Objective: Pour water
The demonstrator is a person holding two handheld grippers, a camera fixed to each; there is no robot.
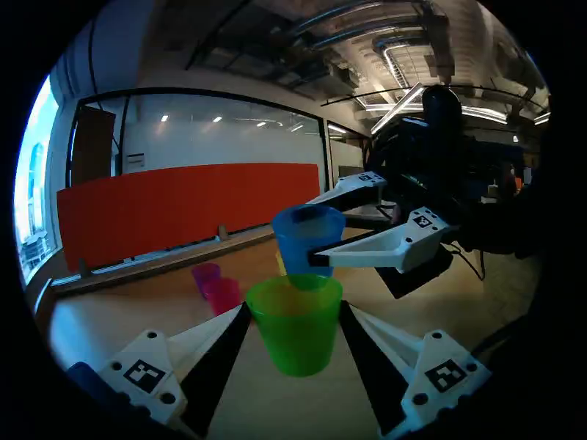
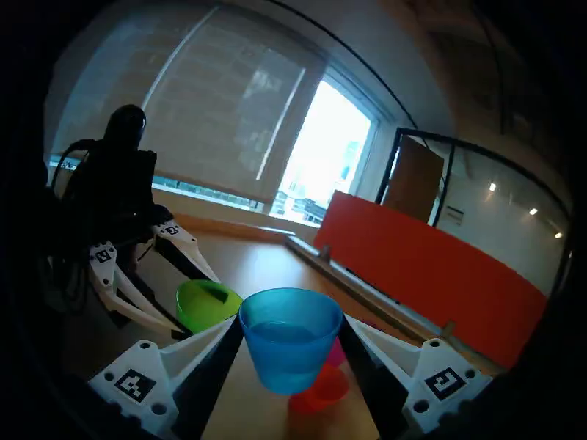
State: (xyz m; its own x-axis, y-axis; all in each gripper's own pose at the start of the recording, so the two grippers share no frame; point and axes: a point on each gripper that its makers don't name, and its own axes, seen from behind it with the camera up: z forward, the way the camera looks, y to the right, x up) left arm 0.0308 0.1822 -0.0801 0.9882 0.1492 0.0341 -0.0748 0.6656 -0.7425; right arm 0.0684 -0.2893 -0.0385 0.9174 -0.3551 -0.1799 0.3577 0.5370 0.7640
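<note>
In the left gripper view my left gripper [image 1: 296, 323] is shut on a green cup [image 1: 295, 323], held upright above the wooden table [image 1: 132, 323]. Just behind and above it hangs a blue cup [image 1: 308, 238], clamped by my right gripper [image 1: 334, 231], which reaches in from the right. In the right gripper view my right gripper [image 2: 291, 341] is shut on the blue cup [image 2: 290, 339]; water shows inside it and it stands nearly level. The green cup [image 2: 207, 304] sits lower left between the left gripper's fingers [image 2: 121, 290].
Purple [image 1: 206, 275] and pink [image 1: 223, 293] cups stand on the table behind the green one; a yellow cup [image 1: 279, 262] peeks out behind the blue cup. An orange cup [image 2: 323, 392] and a pink cup [image 2: 336, 356] lie below the blue one. An orange partition [image 1: 183, 202] runs along the far edge.
</note>
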